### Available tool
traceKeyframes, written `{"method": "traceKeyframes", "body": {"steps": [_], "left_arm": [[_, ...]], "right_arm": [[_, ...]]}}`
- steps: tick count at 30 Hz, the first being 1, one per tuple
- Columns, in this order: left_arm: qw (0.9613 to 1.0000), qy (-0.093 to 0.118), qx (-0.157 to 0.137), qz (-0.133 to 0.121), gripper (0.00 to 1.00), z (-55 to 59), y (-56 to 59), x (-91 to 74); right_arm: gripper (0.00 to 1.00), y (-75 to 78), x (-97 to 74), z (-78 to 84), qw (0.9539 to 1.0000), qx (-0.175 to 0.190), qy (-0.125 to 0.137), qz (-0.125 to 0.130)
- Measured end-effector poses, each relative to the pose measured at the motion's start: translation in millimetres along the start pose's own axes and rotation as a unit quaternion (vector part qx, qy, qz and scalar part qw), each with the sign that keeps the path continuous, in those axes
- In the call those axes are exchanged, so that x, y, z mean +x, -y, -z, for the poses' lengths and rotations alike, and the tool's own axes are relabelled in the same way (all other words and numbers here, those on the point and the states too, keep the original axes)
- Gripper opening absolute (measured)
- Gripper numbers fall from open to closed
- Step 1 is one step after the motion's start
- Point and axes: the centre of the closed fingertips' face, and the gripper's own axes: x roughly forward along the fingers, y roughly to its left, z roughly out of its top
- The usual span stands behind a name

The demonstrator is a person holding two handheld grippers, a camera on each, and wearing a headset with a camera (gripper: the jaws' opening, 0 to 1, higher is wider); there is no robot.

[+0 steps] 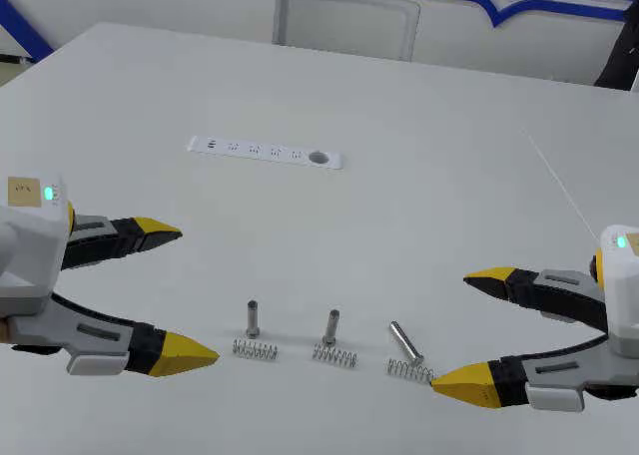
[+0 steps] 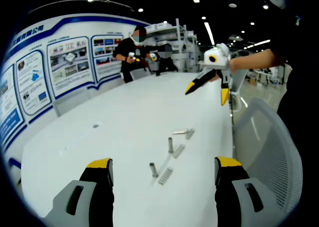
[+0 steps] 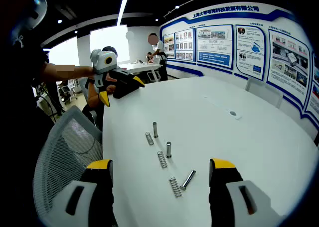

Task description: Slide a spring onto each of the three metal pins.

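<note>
In the head view we take the middle pin as our mark; it stands upright on the white tabletop. The left pin stands upright to its left. The right pin lies tipped over to its right. A loose spring lies flat on the near side of each pin, none on a pin: the left spring, the middle spring and the right spring. The left gripper hovers well left of the middle pin, spread wide and grasping nothing. The right gripper hangs well to the right, likewise released, with its lower fingertip close to the right spring. A power strip lies far beyond the middle pin.

In the left gripper view our own jaws stand apart with nothing between them. The left pin and left spring sit nearer than the middle pin. The right pin lies beyond it. The right gripper is farther still, held open in the air.

In the right gripper view the jaws are again released. The right pin and right spring lie nearer than the middle pin. The left pin stands beyond it, and the open left gripper is farther off.
</note>
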Motion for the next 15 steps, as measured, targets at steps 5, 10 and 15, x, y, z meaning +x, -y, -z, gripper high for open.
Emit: {"method": "traceKeyframes", "body": {"steps": [5,10,15], "left_arm": [[1.0,-0.002,0.0,0.0,0.85,0.6,0.3,0.1],[1.0,-0.002,-0.001,0.001,0.85,0.6,0.3,0.1],[1.0,-0.005,0.0,0.002,0.85,2.5,0.4,1.0]], "right_arm": [[0.8,1.0,0.1,0.9,1.0,0.001,0.0,0.001],[0.8,1.1,0.3,1.7,1.0,0.003,0.0,0.0],[0.8,1.8,0.4,3.0,1.0,0.005,0.0,0.0]]}}
